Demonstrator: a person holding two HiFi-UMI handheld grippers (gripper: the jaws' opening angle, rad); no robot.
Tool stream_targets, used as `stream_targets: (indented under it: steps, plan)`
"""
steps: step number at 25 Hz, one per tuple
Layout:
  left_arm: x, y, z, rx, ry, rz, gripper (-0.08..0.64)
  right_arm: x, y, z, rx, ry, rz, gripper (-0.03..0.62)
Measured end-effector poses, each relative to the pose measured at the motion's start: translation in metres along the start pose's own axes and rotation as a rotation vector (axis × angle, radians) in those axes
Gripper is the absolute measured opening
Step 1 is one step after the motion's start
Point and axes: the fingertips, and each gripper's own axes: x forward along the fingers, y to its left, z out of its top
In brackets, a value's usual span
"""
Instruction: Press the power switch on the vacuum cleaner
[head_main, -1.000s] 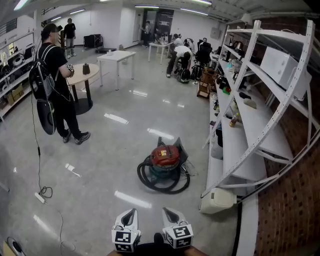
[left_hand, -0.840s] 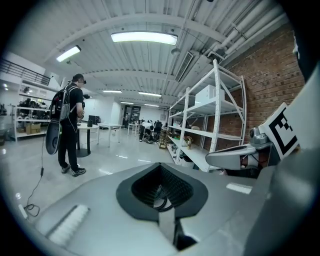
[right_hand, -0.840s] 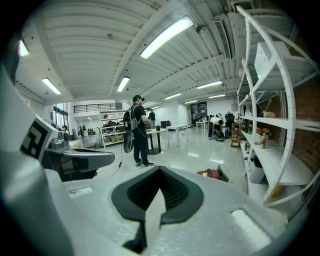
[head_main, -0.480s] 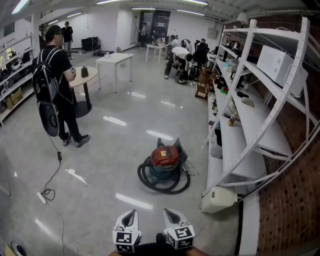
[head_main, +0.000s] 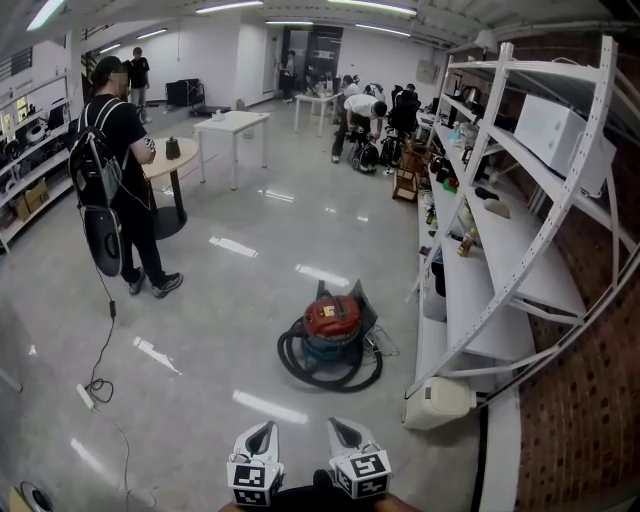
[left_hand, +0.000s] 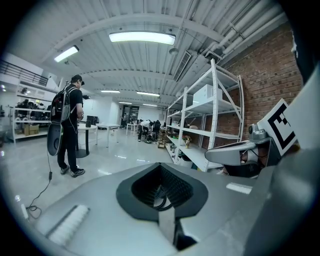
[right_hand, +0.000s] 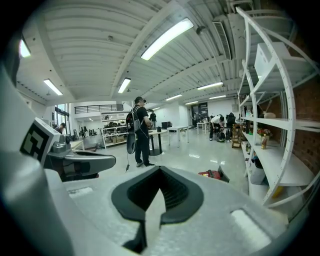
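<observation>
The vacuum cleaner (head_main: 332, 318) stands on the glossy floor ahead of me, with a red lid, a teal drum and a black hose (head_main: 300, 368) coiled round its base. In the right gripper view only a sliver of the vacuum's red lid (right_hand: 212, 174) shows past the jaws. My left gripper (head_main: 263, 429) and right gripper (head_main: 337, 427) sit side by side at the bottom edge of the head view, well short of the vacuum. Each has its jaws closed together with nothing between them, as the left gripper (left_hand: 161, 171) and right gripper (right_hand: 160, 170) show in their own views.
A tall white shelving rack (head_main: 520, 250) with bottles and boxes runs along the brick wall on the right, and a white canister (head_main: 437, 401) lies at its foot. A person with a backpack (head_main: 118, 170) stands at left beside a round table (head_main: 170, 160). A cable and power strip (head_main: 88, 392) lie on the floor.
The vacuum sits slightly lower in the head view than a second ago. The person at left has shifted stance. Both grippers keep their place and stay closed.
</observation>
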Motion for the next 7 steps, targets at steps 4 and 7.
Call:
stream_targets:
  steps: [4, 7]
  plan:
    - [-0.0004, 0.0012, 0.0012, -0.002, -0.002, 0.005, 0.017, 0.0018, -0.0001, -0.0008, 0.002, 0.008, 0.006, -0.009]
    - [-0.0018, 0.0032, 0.0010, -0.008, -0.003, 0.012, 0.017, 0.0033, 0.0013, -0.0008, -0.005, 0.000, 0.013, -0.009]
